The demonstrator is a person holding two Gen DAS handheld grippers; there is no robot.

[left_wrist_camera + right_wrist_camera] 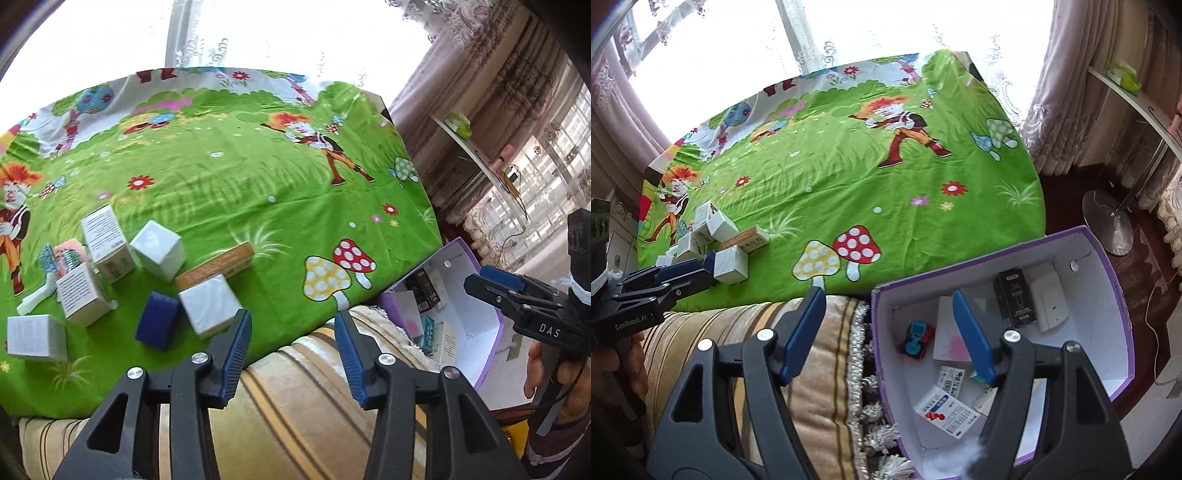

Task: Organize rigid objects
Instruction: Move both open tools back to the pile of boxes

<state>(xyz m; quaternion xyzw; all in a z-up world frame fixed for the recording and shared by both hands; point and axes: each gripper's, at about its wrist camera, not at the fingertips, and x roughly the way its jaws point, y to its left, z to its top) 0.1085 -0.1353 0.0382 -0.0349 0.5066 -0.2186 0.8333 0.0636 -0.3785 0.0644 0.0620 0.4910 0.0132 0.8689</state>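
Note:
Several small boxes lie on the green cartoon cloth at left: white boxes [208,304], a dark blue box [157,325], an orange-edged box [218,266] and a pink toy [66,256]. My left gripper [293,343] is open and empty, just in front of the nearest white box. My right gripper [888,332] is open and empty, over the rim of the purple box [1108,266], which holds a black box [1014,299], a toy car [916,338] and several small cartons. The right gripper also shows in the left wrist view [491,284], above the purple box [491,339].
The cloth [849,177] covers a table by a bright window. A striped fringed cushion [820,369] lies between table and purple box. A white shelf [1145,99] and a metal stand base [1108,221] stand at right. Curtains hang behind.

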